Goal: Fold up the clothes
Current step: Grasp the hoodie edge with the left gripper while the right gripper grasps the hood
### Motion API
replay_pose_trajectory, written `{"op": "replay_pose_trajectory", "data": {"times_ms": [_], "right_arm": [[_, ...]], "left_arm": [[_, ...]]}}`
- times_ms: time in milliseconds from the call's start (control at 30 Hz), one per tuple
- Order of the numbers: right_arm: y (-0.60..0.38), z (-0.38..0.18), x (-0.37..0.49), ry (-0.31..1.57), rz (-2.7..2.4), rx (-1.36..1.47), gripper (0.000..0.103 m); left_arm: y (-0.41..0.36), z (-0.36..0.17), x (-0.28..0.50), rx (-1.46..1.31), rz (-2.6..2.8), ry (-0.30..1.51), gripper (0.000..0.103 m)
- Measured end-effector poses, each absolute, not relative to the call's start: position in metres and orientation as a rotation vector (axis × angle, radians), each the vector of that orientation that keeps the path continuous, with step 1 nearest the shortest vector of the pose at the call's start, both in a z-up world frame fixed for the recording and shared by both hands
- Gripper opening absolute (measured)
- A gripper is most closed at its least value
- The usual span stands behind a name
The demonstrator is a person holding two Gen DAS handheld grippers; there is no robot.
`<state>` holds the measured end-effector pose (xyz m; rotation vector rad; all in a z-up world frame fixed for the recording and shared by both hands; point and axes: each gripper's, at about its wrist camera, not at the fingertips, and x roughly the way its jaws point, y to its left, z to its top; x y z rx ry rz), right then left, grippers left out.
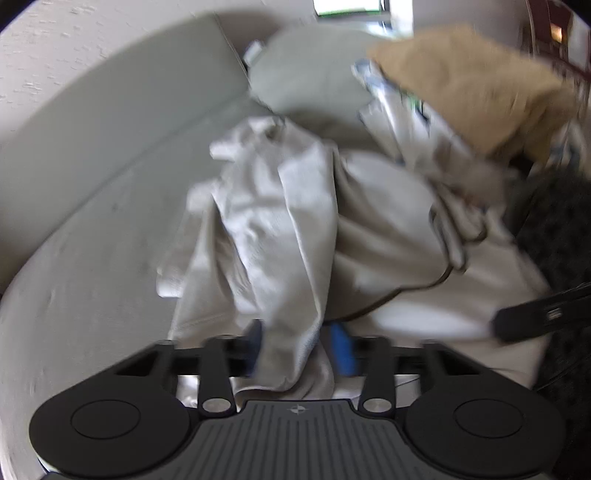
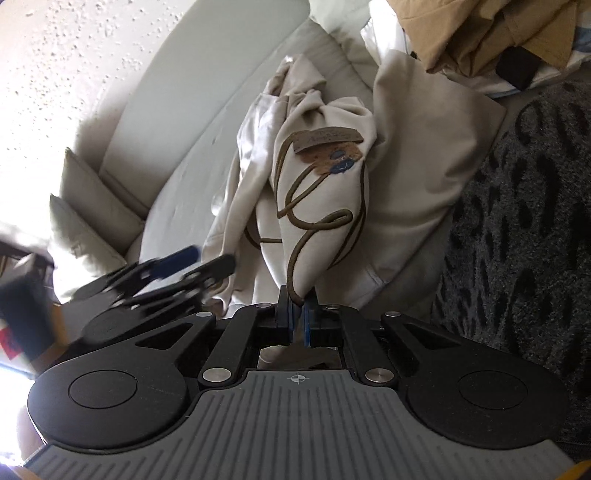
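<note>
From my left wrist the picture is blurred. My left gripper (image 1: 301, 350) has its two fingers apart, one blue pad (image 1: 343, 349) showing to the right of a fold of the cream hoodie (image 1: 280, 229). That fold hangs down between the fingers and covers the other pad, so I cannot tell whether the cloth is pinched or only draped there. The hoodie rises in a crumpled heap straight ahead of the gripper, lying on a pale sofa (image 1: 92, 236). A brown cord runs across its right half. Beyond it sits a grey cushion (image 1: 310, 70), and to the right a tan garment (image 1: 476, 85) tops a pile of other clothes. The tip of my right gripper (image 1: 532, 321) enters from the right edge, touching the hoodie's lower right part.

From my right wrist things are sharper. My right gripper (image 2: 297, 325) is nearly closed, its blue pads pinching a point of the hoodie (image 2: 321, 192) together with a loop of the brown cord (image 2: 295, 258). The cloth stands up from the jaws in a cone, with a brown label and a small patch near its top. The rest spreads over the sofa (image 2: 192, 147) behind and to the right. My left gripper (image 2: 207, 262) shows blurred at the left, its tips touching the hoodie's left edge, fingers apart. A dark patterned rug (image 2: 524, 221) fills the right side, and the tan garment (image 2: 480, 33) lies at top right.
</note>
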<state>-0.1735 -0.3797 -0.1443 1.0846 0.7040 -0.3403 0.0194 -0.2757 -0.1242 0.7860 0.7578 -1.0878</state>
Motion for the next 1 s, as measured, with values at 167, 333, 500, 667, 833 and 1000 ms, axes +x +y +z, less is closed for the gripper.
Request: {"op": "replay_pose_trajectory", "data": {"times_ms": [167, 333, 500, 667, 833, 1000], "right_arm": [[-0.388, -0.137, -0.183, 0.677, -0.351, 1.078, 0.005], [-0.398, -0.117, -0.183, 0.620, -0.371, 1.038, 0.005], [-0.399, -0.083, -0.181, 0.486, -0.335, 0.977, 0.005], [-0.384, -0.076, -0.157, 0.558, -0.291, 0.914, 0.028], [-0.395, -0.094, -0.154, 0.623, -0.313, 1.083, 0.060], [-0.394, -0.135, -0.173, 0.726, -0.371, 1.197, 0.044]], "left_arm": [[-0.253, -0.103, 0.064, 0.464, -1.031, 0.817, 0.004], [-0.157, -0.044, 0.130, -0.163, -0.800, 0.743, 0.003], [-0.081, -0.052, 0.139, -0.401, -0.687, 0.771, 0.003], [-0.046, -0.070, 0.130, -0.396, -0.594, 0.758, 0.003], [-0.016, -0.084, 0.153, -0.411, -0.493, 0.780, 0.003], [-0.009, -0.111, 0.177, -0.438, -0.455, 0.853, 0.003]]}}
